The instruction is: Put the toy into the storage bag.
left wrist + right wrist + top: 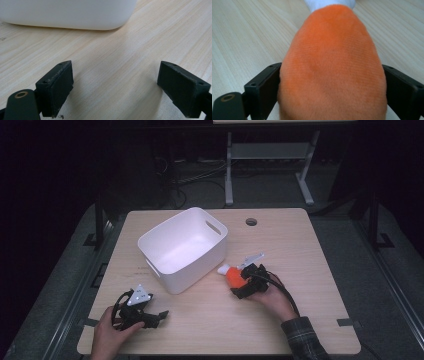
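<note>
- High view: white rectangular plastic bin [183, 248] with cut-out handles stands left of centre on the light wood-grain table [300, 250]. The soft orange plush toy with a white end [233, 276] lies on the table just right of the bin, apart from it.
- Right gripper view adds detail: the toy's orange fabric body [332, 72] sits between both black jaws, touching each pad; its white end points away from the camera.
- Right gripper [243, 282]: jaws clamped on the plush toy, held wide by its bulk.
- Left gripper view: the bin's rounded lower wall [67, 15] lies ahead, with bare wood between.
- Left gripper [155, 316]: near the table's front left, jaws spread wide apart, holding nothing.
</note>
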`<control>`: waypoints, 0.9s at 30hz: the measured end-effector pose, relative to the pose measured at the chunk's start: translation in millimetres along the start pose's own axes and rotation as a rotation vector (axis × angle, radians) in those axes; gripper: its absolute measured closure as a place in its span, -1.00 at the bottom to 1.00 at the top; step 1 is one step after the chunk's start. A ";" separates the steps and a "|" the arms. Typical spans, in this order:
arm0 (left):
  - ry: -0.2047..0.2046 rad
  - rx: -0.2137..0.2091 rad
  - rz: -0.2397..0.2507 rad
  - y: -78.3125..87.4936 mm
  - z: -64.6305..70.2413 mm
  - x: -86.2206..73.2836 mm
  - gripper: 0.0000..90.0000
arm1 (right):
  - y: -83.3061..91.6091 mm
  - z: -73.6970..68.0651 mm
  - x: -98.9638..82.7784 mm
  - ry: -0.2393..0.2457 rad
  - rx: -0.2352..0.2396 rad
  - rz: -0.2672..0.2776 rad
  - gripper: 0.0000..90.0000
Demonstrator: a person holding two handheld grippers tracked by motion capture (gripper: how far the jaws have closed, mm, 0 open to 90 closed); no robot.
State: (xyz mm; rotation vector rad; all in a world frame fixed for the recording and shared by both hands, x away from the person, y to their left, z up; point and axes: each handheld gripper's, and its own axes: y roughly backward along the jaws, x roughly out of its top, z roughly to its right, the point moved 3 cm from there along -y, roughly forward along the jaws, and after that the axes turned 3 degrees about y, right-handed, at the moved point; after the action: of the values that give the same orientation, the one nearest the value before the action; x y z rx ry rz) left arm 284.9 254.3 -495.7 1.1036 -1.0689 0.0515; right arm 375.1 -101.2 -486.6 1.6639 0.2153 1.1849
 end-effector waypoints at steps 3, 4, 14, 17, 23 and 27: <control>0.000 0.000 0.000 0.0 0.0 0.0 -0.72 | -0.3 -0.2 -0.6 0.000 0.002 -0.002 -0.70; -0.001 0.000 0.000 0.0 0.0 0.0 -0.72 | 0.2 -0.6 -0.8 0.000 0.005 0.001 -0.69; 0.000 0.000 0.000 0.0 0.0 0.0 -0.72 | 1.8 0.2 -1.9 0.004 0.012 0.001 -0.62; 0.000 0.000 0.000 0.0 0.0 0.0 -0.72 | 3.4 0.2 -2.6 0.003 0.011 -0.002 -0.59; 0.000 0.000 0.000 0.0 0.0 0.0 -0.72 | 7.0 0.7 -3.3 0.003 0.012 -0.007 -0.57; 0.000 0.000 0.000 0.0 0.0 0.0 -0.72 | 10.9 0.7 -3.8 0.003 0.014 -0.009 -0.56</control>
State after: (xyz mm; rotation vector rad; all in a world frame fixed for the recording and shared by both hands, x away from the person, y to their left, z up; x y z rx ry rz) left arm 284.9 254.3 -495.7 1.1035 -1.0690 0.0517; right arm 369.5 -109.0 -480.1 1.6719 0.2329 1.1817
